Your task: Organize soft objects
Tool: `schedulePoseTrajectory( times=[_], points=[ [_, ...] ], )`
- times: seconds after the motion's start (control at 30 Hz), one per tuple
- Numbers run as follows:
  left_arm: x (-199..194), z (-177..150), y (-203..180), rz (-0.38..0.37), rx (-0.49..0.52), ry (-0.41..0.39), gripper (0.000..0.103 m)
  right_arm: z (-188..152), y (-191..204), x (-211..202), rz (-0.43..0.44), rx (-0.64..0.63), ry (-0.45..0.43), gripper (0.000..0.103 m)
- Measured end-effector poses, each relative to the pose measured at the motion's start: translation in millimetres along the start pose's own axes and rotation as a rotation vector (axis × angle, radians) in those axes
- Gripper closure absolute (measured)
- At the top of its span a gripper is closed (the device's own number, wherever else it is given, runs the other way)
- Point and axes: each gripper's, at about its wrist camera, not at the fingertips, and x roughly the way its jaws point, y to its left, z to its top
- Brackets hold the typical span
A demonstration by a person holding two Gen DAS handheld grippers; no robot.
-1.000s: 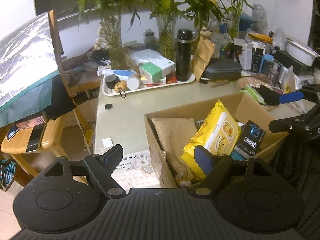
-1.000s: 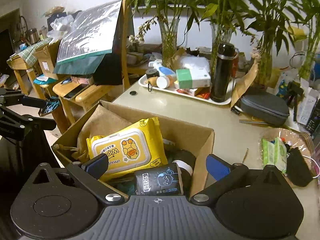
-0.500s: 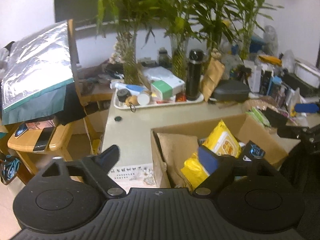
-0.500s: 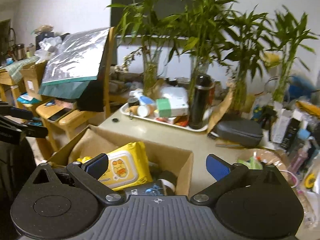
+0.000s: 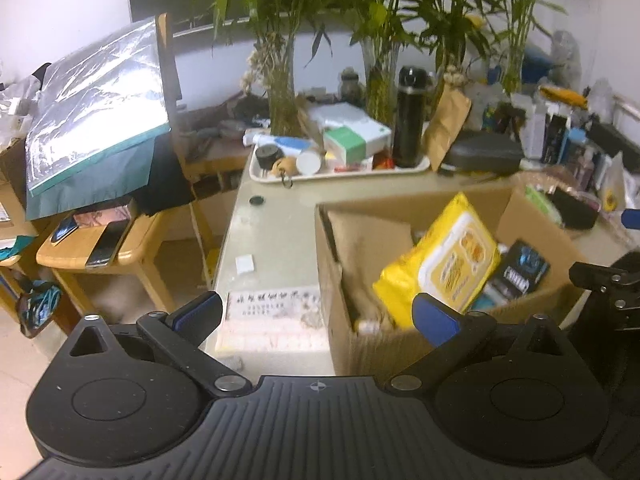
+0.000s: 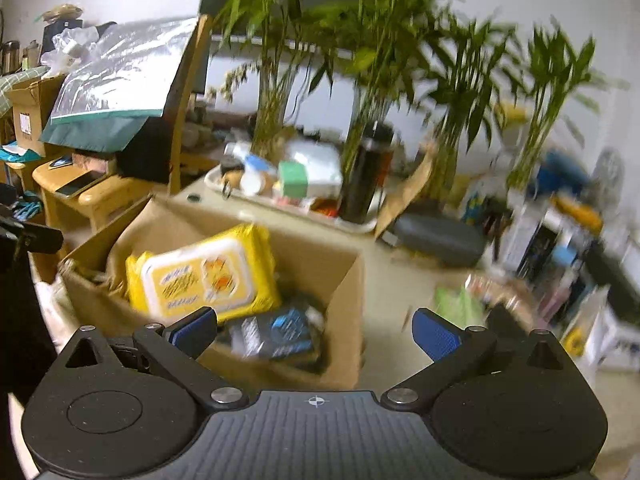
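A cardboard box (image 5: 360,344) stands on the table and holds a yellow wipes pack (image 5: 440,264), a tan cloth bag (image 5: 372,240) and a black packet (image 5: 520,268). The same box (image 6: 344,280), wipes pack (image 6: 200,272) and black packet (image 6: 276,332) show in the right wrist view. My left gripper (image 5: 316,316) is open and empty, held back from the box's near left corner. My right gripper (image 6: 316,328) is open and empty, above the box's near right side.
A white tray (image 5: 340,172) with a black flask (image 5: 408,116), boxes and jars stands at the back of the table (image 5: 272,240). A dark pouch (image 5: 484,152), bamboo vases and clutter lie to the right. A green packet (image 6: 456,300) lies right of the box. A wooden chair (image 5: 104,248) stands left.
Both grippers have pulled back and risen away from the box, so it looks smaller and lower. The right wrist view has swung right. Both grippers stay open.
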Motion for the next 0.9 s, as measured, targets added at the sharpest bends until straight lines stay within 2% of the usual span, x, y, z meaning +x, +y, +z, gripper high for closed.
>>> schedulePoseTrajectory(
  times=[0.13, 0.3, 0.57, 0.9],
  points=[
    [3, -10, -2, -0.016, -0.024, 0.042, 0.000, -12, 0, 10, 0.029, 0.074, 0.120, 0.000],
    [8, -20, -4, -0.038, -0.059, 0.090, 0.000, -27, 2, 15, 0.024, 0.136, 0.193, 0.000],
    [15, -25, -14, -0.041, -0.047, 0.134, 0.000, -41, 2, 20, 0.026, 0.170, 0.249, 0.000],
    [19, -27, -21, -0.074, -0.044, 0.151, 0.000, -39, 3, 20, 0.023, 0.154, 0.249, 0.000]
  ],
)
